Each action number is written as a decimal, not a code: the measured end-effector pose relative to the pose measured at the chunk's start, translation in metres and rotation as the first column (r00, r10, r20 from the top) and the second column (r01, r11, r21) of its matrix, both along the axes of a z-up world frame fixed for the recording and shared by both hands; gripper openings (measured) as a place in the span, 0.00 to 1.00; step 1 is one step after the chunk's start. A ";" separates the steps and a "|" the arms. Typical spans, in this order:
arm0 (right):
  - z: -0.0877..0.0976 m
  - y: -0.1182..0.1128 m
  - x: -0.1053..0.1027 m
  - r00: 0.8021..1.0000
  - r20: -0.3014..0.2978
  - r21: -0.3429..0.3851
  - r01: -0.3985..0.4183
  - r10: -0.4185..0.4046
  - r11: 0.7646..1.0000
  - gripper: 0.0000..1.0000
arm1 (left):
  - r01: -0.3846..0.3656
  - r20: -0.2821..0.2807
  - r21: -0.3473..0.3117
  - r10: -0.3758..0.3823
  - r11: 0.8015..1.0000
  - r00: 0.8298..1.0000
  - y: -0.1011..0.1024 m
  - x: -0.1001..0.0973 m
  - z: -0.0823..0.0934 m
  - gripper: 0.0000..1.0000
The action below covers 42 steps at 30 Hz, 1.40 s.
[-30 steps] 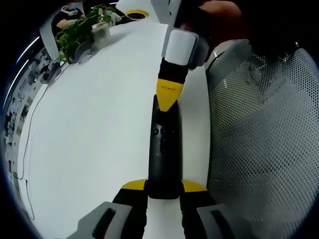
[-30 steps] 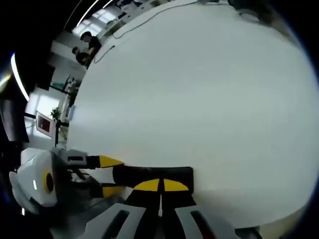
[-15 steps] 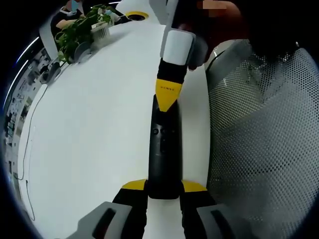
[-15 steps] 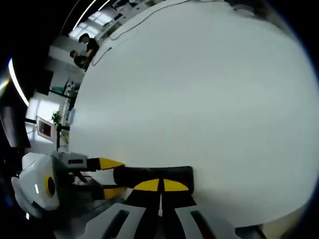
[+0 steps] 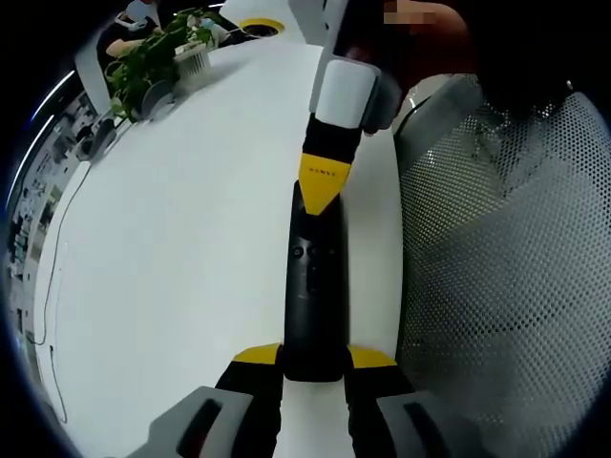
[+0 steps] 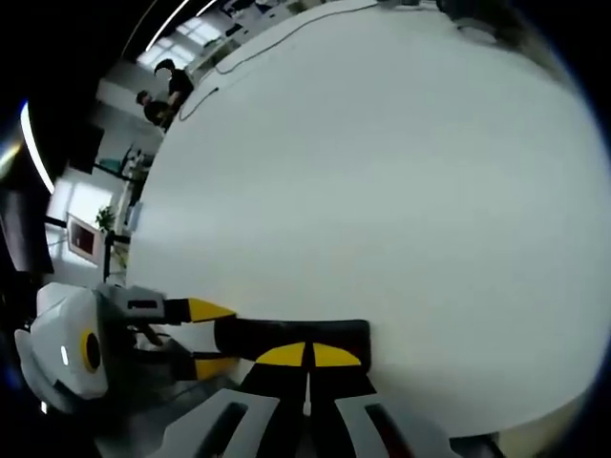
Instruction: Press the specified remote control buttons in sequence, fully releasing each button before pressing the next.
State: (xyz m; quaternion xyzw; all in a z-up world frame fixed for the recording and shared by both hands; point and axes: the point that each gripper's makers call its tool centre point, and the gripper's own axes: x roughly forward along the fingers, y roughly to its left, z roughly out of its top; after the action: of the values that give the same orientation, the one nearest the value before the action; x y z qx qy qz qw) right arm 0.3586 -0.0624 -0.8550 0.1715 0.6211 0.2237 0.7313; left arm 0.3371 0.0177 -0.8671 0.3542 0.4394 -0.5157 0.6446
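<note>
1. In the left gripper view, far off to the left of the left gripper point(image 5: 314, 367) a thin cable point(image 5: 52, 286) trails along the edge of the white table point(image 5: 181, 248), and a potted plant point(image 5: 153, 52) stands at the table's far left corner.
2. A yellow ring point(image 5: 263, 26) lies on the table far ahead of the jaws.
3. The left gripper pinches the near end of the black remote control point(image 5: 315, 286), which lies flat on the table and runs straight ahead from the yellow-tipped jaws.
4. The right gripper point(image 5: 323, 186) comes down from ahead, its yellow tips pressed together and touching the far end of the remote.
5. To the right of the jaws, past the table edge, stands a grey mesh chair back point(image 5: 506, 286).
6. In the right gripper view, the left gripper point(image 6: 205, 336) enters from the left, clamped on the remote's end.
7. The right gripper's point(image 6: 307, 354) closed tips rest on the remote point(image 6: 286, 336) just ahead.
8. The bare table point(image 6: 382, 191) spreads ahead; people point(image 6: 162, 91) stand in the room far to the upper left.
</note>
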 end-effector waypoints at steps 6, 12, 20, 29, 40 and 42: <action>0.001 0.001 -0.001 1.000 -0.002 -0.008 -0.010 0.010 1.000 0.00 | 0.002 0.001 -0.005 -0.002 1.000 1.000 0.000 0.000 0.000 0.25; 0.001 -0.001 -0.001 1.000 -0.007 -0.013 -0.014 0.014 1.000 0.00 | -0.002 0.001 -0.009 0.002 1.000 1.000 0.000 0.000 0.000 0.25; 0.000 -0.001 -0.001 1.000 -0.010 -0.018 -0.014 0.013 1.000 0.00 | -0.001 0.001 -0.010 0.001 1.000 1.000 0.000 0.000 0.000 0.25; -0.001 -0.003 -0.001 1.000 0.009 -0.012 -0.008 0.008 1.000 0.00 | -0.001 -0.003 -0.008 0.001 1.000 1.000 0.000 0.000 0.000 0.25; -0.001 -0.002 0.000 1.000 -0.021 0.013 0.023 -0.022 1.000 0.00 | 0.000 -0.004 -0.012 0.000 1.000 1.000 0.000 0.000 -0.001 0.25; 0.000 -0.002 0.000 0.999 -0.030 0.020 0.026 -0.025 0.999 0.00 | 0.000 -0.003 -0.012 0.000 1.000 1.000 0.000 0.000 0.000 0.25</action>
State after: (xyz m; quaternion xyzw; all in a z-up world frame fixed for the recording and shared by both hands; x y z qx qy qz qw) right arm 0.3582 -0.0642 -0.8549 0.1901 0.6274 0.2179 0.7230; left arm 0.3371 0.0178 -0.8676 0.3493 0.4373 -0.5191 0.6460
